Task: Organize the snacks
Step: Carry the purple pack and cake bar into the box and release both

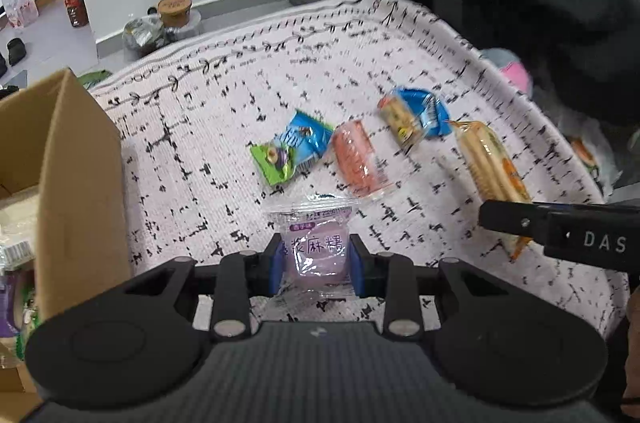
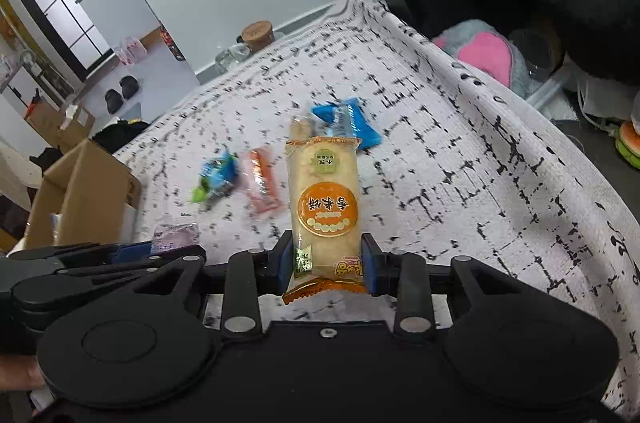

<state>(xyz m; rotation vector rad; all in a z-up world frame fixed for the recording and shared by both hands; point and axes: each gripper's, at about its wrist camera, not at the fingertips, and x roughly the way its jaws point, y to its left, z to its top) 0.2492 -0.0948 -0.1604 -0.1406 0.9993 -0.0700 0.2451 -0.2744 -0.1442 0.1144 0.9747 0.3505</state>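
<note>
My left gripper (image 1: 316,257) is shut on a purple mochi packet (image 1: 312,227), its blue pads pressing both sides, just above the patterned cloth. My right gripper (image 2: 328,255) is shut on the lower end of a long orange rice-cracker pack (image 2: 324,191), which sticks out forward. In the left wrist view the right gripper (image 1: 508,223) comes in from the right with the cracker pack (image 1: 488,159). In the right wrist view the left gripper (image 2: 136,250) shows at the left with the mochi packet (image 2: 176,235). On the cloth lie a green-and-blue packet (image 1: 292,147), a pink sausage pack (image 1: 358,159) and a blue-wrapped snack (image 1: 416,115).
An open cardboard box (image 1: 76,183) stands at the cloth's left edge with packets inside. The white black-marked cloth (image 1: 280,63) covers the table. A dark garment (image 1: 540,3) hangs at the far right, a pink plush (image 2: 480,55) beside it. Jars and bottles stand on the floor behind.
</note>
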